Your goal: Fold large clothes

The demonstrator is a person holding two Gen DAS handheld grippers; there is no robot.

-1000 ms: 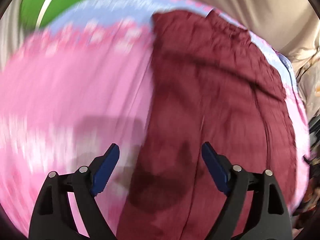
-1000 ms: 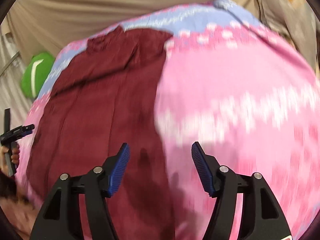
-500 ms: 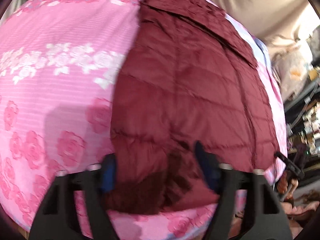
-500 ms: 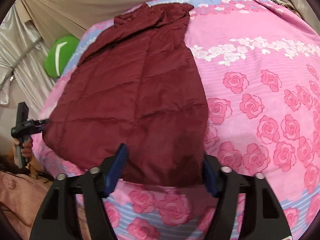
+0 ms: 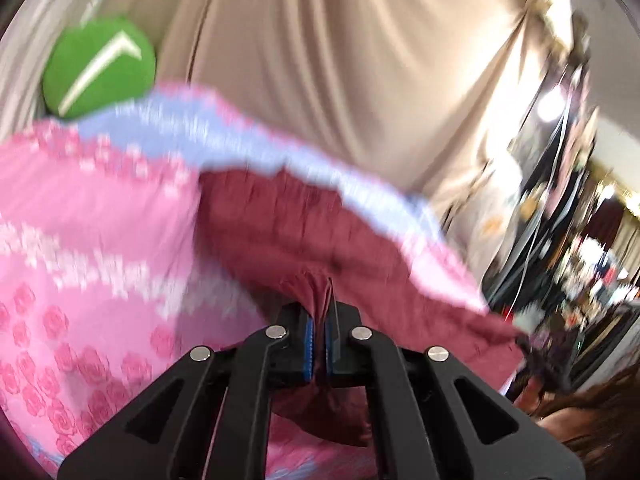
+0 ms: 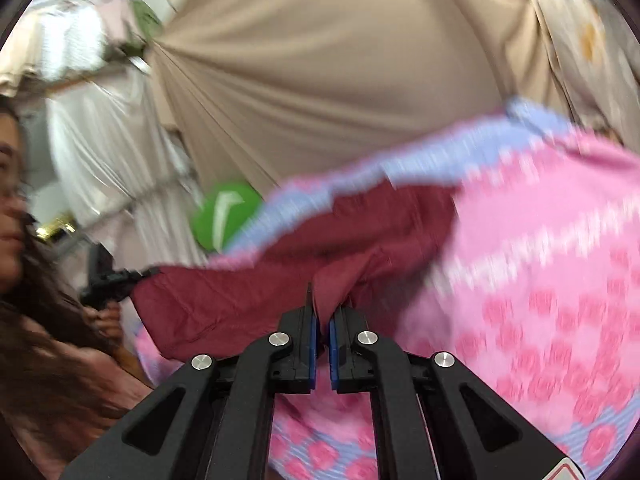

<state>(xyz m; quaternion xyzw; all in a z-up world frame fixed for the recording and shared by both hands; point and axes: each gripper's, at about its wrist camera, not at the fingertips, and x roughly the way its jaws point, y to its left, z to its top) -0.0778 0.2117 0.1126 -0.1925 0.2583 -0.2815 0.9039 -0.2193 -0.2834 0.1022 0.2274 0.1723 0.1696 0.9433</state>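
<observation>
Left wrist view, starting at the left: saw a green round cushion (image 5: 100, 68) at the upper left, against a beige draped curtain (image 5: 320, 60). Below it, found a pink rose-print bedspread (image 5: 80, 240) with a pale blue border, smeared by motion blur. Near the middle, found the maroon quilted garment (image 5: 280, 232) lying on that bedspread, with its near edge pulled up off it in a bunched fold. Caught the left gripper (image 5: 319, 320) clenched on that fold: jaws just closed, blue pads pressed on the maroon cloth pinched between them. Farther right, made out only a blurred, cluttered room and some dark hair (image 5: 592, 420) at the lower corner.

Right wrist view, again from the left: saw a person's long hair at the edge and a hand (image 6: 105, 320) holding the left gripper, its tip at the garment's far corner. Noted the cushion just behind, beside the bedspread's border. Followed the garment stretched between the two grippers, its near edge raised and the rest resting on the bed. At centre, found the right gripper (image 6: 323, 316) likewise just clamped shut, grasping a tuck of maroon fabric between its blue pads. To the right, saw only pink bedspread, blurred.
</observation>
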